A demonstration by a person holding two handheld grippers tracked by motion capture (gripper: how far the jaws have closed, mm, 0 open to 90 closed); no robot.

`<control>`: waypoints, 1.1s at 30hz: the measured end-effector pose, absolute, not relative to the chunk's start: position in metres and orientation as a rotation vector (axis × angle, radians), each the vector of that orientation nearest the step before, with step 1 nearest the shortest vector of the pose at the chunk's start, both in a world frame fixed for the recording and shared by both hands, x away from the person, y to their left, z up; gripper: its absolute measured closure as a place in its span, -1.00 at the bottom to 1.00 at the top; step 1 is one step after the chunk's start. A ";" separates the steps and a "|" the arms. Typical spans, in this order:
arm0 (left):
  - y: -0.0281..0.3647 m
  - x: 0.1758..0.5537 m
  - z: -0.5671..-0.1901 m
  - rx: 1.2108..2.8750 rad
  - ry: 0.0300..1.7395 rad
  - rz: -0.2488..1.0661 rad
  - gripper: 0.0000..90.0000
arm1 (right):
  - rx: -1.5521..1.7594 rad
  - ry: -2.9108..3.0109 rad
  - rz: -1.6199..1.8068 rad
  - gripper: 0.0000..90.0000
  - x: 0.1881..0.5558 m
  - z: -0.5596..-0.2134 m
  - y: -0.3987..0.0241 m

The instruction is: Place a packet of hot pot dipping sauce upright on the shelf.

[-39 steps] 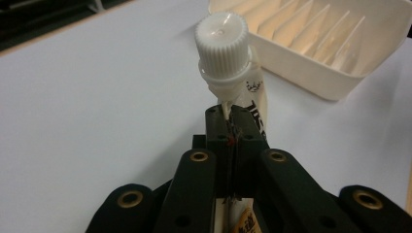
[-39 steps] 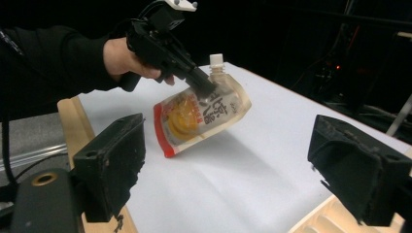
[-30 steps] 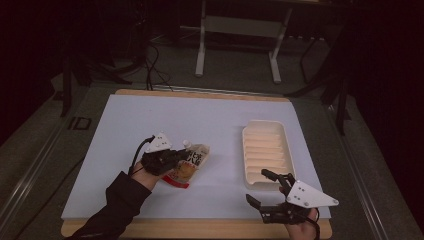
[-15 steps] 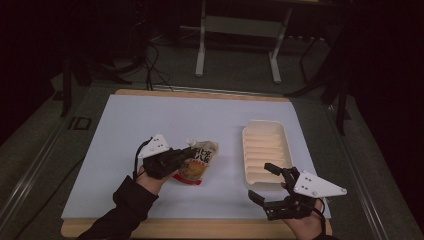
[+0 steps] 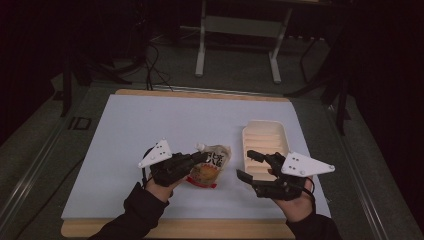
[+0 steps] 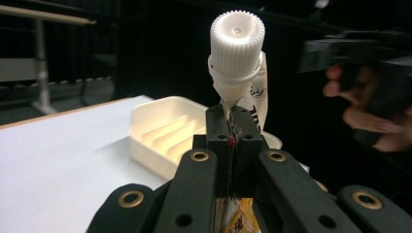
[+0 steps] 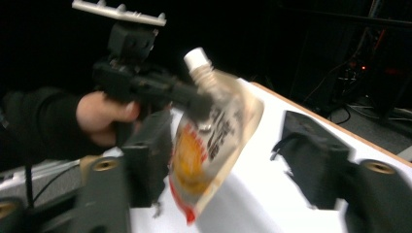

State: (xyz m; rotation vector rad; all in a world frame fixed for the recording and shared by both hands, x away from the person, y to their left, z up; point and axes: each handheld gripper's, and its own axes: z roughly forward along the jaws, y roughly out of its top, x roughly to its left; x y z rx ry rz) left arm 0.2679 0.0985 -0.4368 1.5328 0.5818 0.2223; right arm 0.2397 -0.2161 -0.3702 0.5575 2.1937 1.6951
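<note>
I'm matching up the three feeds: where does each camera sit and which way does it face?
High view: above the person's side, looking down on the table; forearms, both claws.
Left gripper view: on the left claw, facing pouch and tray.
Right gripper view: on the right claw, facing the pouch.
Shared: the pouch.

The pouch (image 5: 209, 166) hangs above the mat (image 5: 150, 130), near its front edge, spout at twelve o'clock. At its nine o'clock is the left gripper (image 5: 199, 159), clamped on it; at its three o'clock the tray (image 5: 265, 131) lies on the mat. The right gripper (image 5: 248, 165) hovers over the tray's near end.
</note>
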 end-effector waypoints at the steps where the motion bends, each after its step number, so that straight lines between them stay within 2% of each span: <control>1: 0.097 0.267 -0.438 1.520 0.575 0.219 0.97 | 0.566 2.203 1.703 0.00 0.242 -0.369 -0.213; 10: 0.088 0.262 -0.439 1.465 0.526 0.197 0.97 | 0.575 2.241 1.655 0.15 0.260 -0.371 -0.193; 18: 0.084 0.260 -0.438 1.460 0.518 0.208 0.97 | 0.551 2.311 1.636 0.45 0.266 -0.373 -0.184; 23: 0.084 0.260 -0.438 1.450 0.518 0.195 0.96 | 0.569 2.304 1.670 0.71 0.269 -0.372 -0.187; 28: 0.082 0.261 -0.438 1.450 0.510 0.186 0.96 | 0.556 2.331 1.664 0.88 0.270 -0.370 -0.186; 33: 0.083 0.261 -0.439 1.453 0.506 0.172 0.95 | 0.525 2.361 1.614 0.94 0.269 -0.366 -0.184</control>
